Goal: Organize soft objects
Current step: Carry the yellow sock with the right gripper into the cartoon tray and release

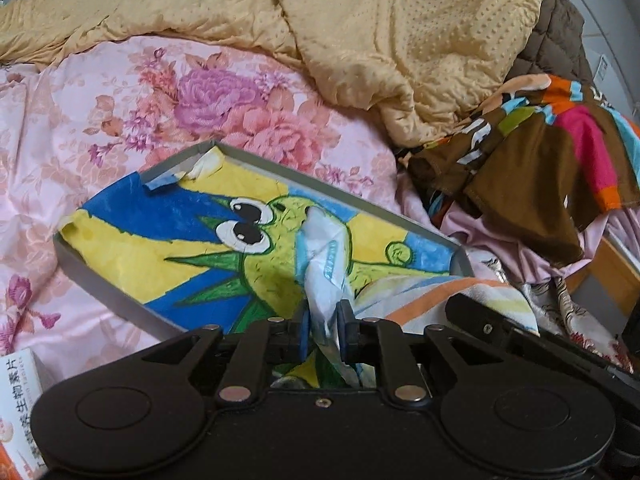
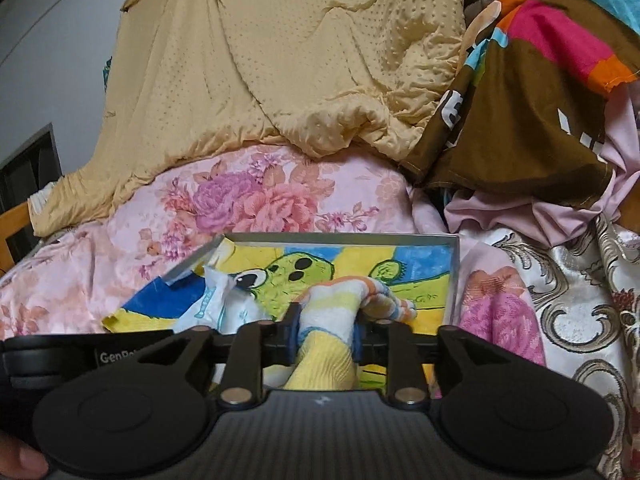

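A shallow grey tray [image 1: 340, 192] lined with a yellow-and-blue cartoon picture lies on the bed, and its rim [image 2: 340, 237] also shows in the right wrist view. My left gripper [image 1: 324, 330] is shut on a crinkled white packet with blue print [image 1: 320, 252], which hangs over the tray's picture. My right gripper [image 2: 325, 336] is over the tray's near side. A soft cloth striped in yellow, white and orange [image 2: 332, 304] fills the gap between its pads and touches both. The white packet [image 2: 216, 300] lies left of it. The striped cloth [image 1: 460, 292] shows at the tray's right end.
A pink floral sheet [image 1: 120, 128] covers the bed. A tan quilt [image 1: 380, 40] is heaped behind, and a brown multicoloured cloth [image 1: 520, 184] is piled at the right. A printed carton [image 1: 20, 400] sits at lower left. Wooden bed frame [image 1: 612, 276] at right.
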The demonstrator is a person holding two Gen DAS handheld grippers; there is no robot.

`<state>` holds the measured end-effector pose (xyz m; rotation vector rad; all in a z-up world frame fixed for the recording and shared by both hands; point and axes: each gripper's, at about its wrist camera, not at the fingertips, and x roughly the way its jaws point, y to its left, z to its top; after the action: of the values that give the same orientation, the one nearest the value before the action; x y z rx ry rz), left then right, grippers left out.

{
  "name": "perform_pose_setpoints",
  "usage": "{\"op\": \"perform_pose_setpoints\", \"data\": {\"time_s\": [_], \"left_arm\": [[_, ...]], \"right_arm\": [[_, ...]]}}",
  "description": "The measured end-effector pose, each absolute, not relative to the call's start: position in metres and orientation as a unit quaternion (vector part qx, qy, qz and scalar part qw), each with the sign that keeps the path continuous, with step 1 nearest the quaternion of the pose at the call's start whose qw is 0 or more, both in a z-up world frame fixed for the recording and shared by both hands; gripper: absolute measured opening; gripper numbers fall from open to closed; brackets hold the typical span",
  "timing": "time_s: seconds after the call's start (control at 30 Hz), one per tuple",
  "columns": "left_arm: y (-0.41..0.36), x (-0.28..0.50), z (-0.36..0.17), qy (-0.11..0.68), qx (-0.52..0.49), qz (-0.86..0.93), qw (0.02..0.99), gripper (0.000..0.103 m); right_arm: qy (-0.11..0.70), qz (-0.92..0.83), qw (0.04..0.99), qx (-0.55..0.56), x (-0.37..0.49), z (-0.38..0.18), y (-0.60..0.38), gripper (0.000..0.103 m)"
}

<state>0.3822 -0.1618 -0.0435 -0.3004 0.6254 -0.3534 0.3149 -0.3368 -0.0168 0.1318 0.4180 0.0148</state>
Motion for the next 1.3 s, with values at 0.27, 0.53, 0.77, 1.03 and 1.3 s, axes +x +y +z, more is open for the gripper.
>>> {"op": "perform_pose_setpoints", "data": {"time_s": [0.27, 0.53, 0.77, 1.03, 1.3], "left_arm": [[-0.163, 0.372, -0.039, 0.315, -0.131, -0.163, 0.926, 0.024], [-0.148, 0.34, -0.017, 0.275, -0.132, -0.142, 0.942, 0.065], [-0.134, 0.295, 0.009, 0.241, -0.118, -0.122, 0.956, 0.083], [-0.117, 0.238, 0.023, 0.221, -0.116, -0.113, 0.962, 0.096], [-0.093, 0.19, 0.024, 0.22, -0.121, -0.118, 0.961, 0.101]], "right_arm": [[0.23, -0.003, 0.972, 0.055, 0.306, -0.014, -0.342, 0.066], [0.205, -0.024, 0.976, 0.063, 0.276, 0.002, -0.355, 0.093], [0.169, -0.02, 0.983, 0.066, 0.237, 0.018, -0.354, 0.103], [0.164, -0.043, 0.984, 0.058, 0.199, 0.031, -0.342, 0.103], [0.15, -0.039, 0.986, 0.053, 0.158, 0.029, -0.319, 0.103]]}}
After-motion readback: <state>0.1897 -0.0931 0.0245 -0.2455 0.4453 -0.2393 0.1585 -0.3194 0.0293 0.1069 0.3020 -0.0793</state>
